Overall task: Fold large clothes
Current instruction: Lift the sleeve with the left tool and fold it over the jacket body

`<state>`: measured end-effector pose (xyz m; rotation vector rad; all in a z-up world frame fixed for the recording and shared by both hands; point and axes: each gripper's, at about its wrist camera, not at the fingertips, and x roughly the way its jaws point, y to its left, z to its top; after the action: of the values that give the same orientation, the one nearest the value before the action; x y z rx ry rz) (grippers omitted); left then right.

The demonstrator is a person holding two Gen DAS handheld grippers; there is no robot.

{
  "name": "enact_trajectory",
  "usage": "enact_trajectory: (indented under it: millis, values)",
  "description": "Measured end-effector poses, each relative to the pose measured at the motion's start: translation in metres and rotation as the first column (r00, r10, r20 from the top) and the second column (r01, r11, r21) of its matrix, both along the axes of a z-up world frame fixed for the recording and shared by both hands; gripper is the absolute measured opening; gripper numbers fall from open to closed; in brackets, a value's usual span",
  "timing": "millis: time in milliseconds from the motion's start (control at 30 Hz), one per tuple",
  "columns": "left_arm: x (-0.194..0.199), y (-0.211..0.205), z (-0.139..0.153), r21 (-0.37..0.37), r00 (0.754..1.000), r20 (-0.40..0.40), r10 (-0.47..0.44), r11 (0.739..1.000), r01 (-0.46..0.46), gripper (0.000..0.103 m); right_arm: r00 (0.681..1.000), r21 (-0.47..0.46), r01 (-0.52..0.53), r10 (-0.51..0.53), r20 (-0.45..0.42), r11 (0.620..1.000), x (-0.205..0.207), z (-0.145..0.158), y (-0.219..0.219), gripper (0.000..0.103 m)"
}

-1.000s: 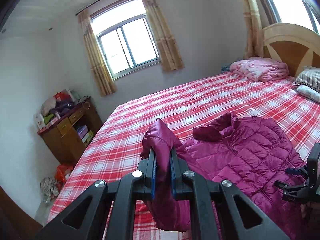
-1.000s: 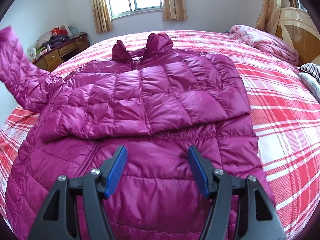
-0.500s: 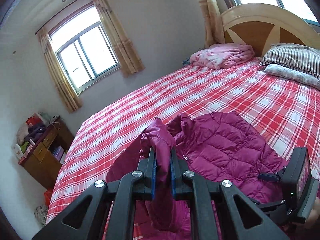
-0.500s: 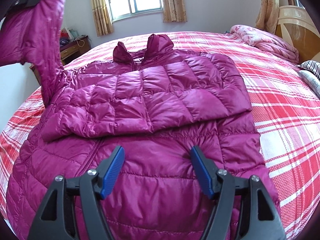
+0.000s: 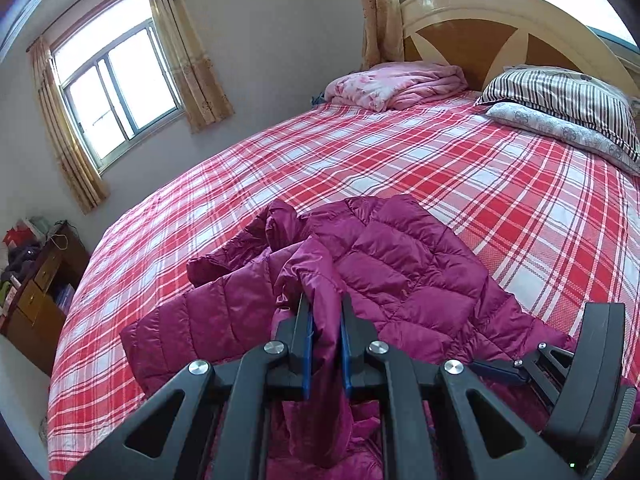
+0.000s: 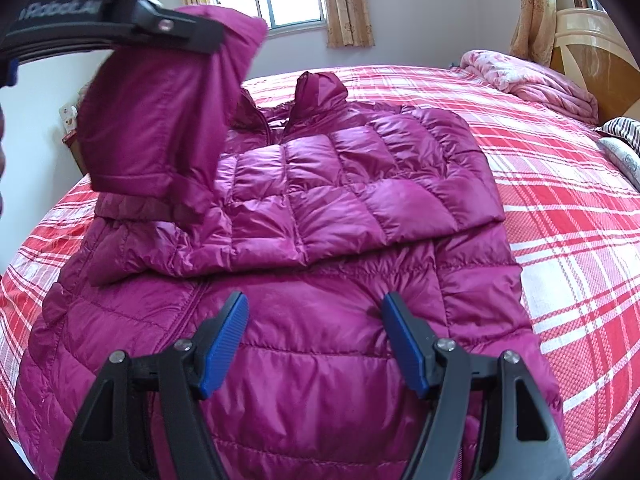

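Jacket (image 6: 320,360) lying flat in the middle on the red checked bed (image 6: 580,208), one sleeve (image 6: 160,120) pinched tight by the left gripper (image 5: 325,316) at upper left to fold across, right gripper (image 6: 316,320) spread wide and empty low down, ready to hold the hem

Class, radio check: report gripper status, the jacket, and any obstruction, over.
Left gripper shut on jacket sleeve, lifted over the body. Right gripper open above the jacket, gripping nothing. One sleeve already folded across. No obstruction on the bed.
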<state>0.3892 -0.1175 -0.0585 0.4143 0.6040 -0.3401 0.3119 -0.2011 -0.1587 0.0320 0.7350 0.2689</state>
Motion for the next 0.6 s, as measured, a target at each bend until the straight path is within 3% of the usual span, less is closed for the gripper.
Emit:
enact_trajectory:
  millis: [167, 300, 333, 400, 433, 467, 600]
  values:
    - [0.007, -0.001, -0.011, -0.042, 0.999, -0.045, -0.004, 0.999, 0.002, 0.014, 1.000, 0.002, -0.005, 0.005, 0.000, 1.000, 0.000, 0.000, 0.001, 0.073]
    - [0.000, 0.007, -0.003, -0.063, 1.000, -0.009, -0.010, 0.998, 0.010, 0.019, 1.000, -0.005, -0.008, 0.008, -0.001, 1.000, 0.000, 0.000, 0.003, 0.075]
    - [-0.002, 0.011, 0.001, -0.068, 1.000, 0.010, -0.008, 0.998, 0.009, 0.026, 1.000, -0.006, -0.009, 0.009, -0.002, 1.000, 0.000, 0.000, 0.004, 0.075]
    - [-0.006, 0.017, 0.009, -0.077, 0.998, 0.061, 0.010, 0.997, -0.005, 0.053, 1.000, -0.008, -0.011, 0.011, -0.003, 1.000, 0.000, -0.001, 0.005, 0.076]
    - [-0.009, 0.022, 0.014, -0.085, 0.995, 0.094, 0.026, 0.996, -0.018, 0.076, 1.000, -0.009, -0.012, 0.012, -0.003, 1.000, 0.000, -0.001, 0.005, 0.077]
    - [-0.012, 0.027, 0.018, -0.097, 0.991, 0.131, 0.042, 0.995, -0.030, 0.087, 1.000, -0.010, -0.012, 0.012, -0.002, 1.000, 0.000, -0.001, 0.005, 0.077]
    - [-0.015, 0.044, 0.021, -0.094, 0.982, 0.176, 0.063, 0.994, -0.047, 0.087, 1.000, -0.012, -0.012, 0.012, -0.002, 1.000, 0.001, -0.001, 0.006, 0.077]
